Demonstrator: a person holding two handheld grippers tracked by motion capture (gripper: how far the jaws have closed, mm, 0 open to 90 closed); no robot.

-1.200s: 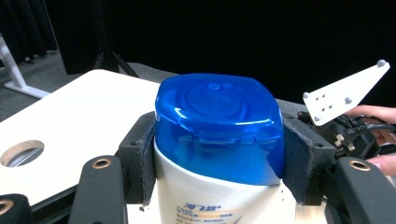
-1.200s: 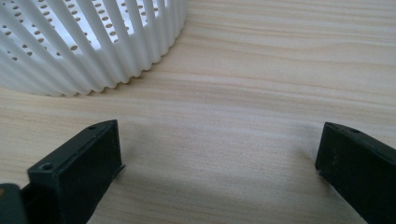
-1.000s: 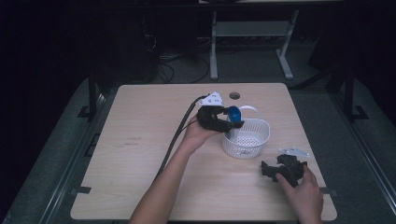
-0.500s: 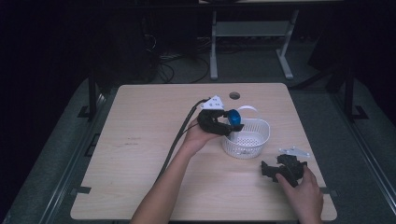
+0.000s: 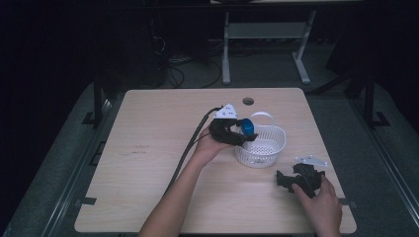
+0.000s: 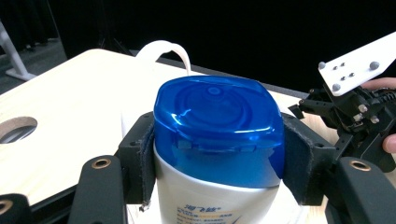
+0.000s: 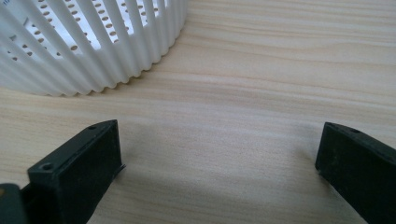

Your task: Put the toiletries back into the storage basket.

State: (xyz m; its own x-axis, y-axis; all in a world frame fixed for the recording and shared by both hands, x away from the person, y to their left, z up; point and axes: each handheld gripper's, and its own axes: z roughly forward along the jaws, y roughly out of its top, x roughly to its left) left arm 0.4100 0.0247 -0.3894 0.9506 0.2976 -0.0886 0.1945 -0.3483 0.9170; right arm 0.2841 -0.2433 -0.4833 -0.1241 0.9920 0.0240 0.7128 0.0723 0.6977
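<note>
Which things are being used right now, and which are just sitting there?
In use:
left hand-held gripper, shut on the bottle
white basket, right under the bottle

Just there:
right hand-held gripper, open on the table
round hole in the table

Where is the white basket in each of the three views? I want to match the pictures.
High view: white basket right of centre on the table, beside the left claw.
Left gripper view: its handle arches behind the blue bottle cap.
Right gripper view: its slatted wall at top left.
Shared landmark: the light wooden tabletop.
</note>
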